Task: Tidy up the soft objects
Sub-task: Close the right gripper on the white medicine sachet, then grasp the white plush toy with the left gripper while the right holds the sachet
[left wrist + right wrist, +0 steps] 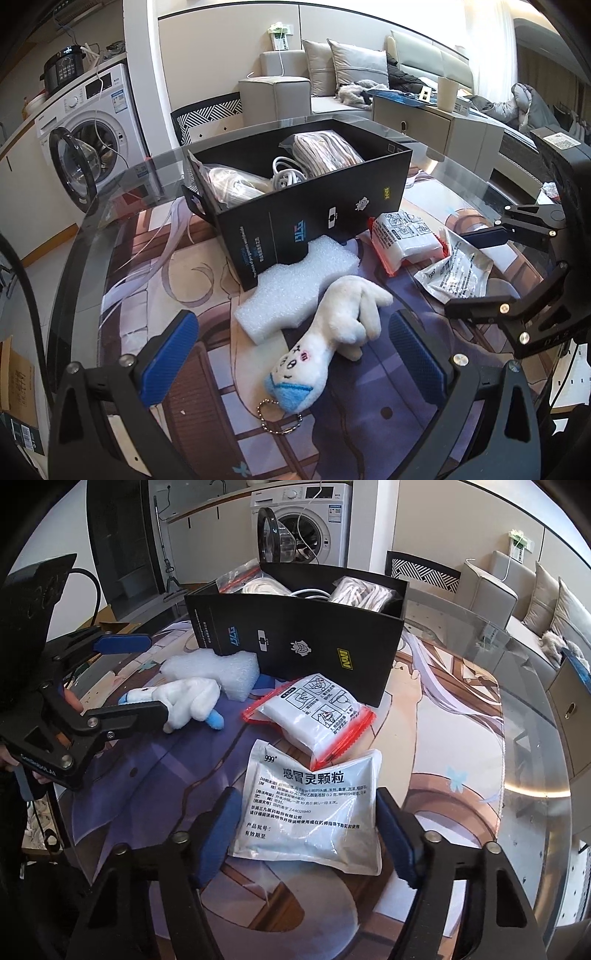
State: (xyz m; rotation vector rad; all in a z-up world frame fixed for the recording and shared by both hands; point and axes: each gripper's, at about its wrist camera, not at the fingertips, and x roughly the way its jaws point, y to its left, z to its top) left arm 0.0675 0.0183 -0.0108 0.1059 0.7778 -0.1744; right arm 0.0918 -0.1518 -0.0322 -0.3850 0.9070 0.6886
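As jaws flank it, sachet (312, 808) lies flat.

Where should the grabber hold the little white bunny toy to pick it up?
Probably around its narrow middle, coming down from above. The white plush toy lies flat on the table between the open left gripper's fingers; its middle is slimmer than the head, and clear of the foam block beside it.

You see a fuzzy white plush toy (332, 332), a bubbly white foam block (295, 288), a glossy crinkled white plastic sachet (310, 808), a matt black cardboard box (314, 206), a shiny glass tabletop (110, 206).
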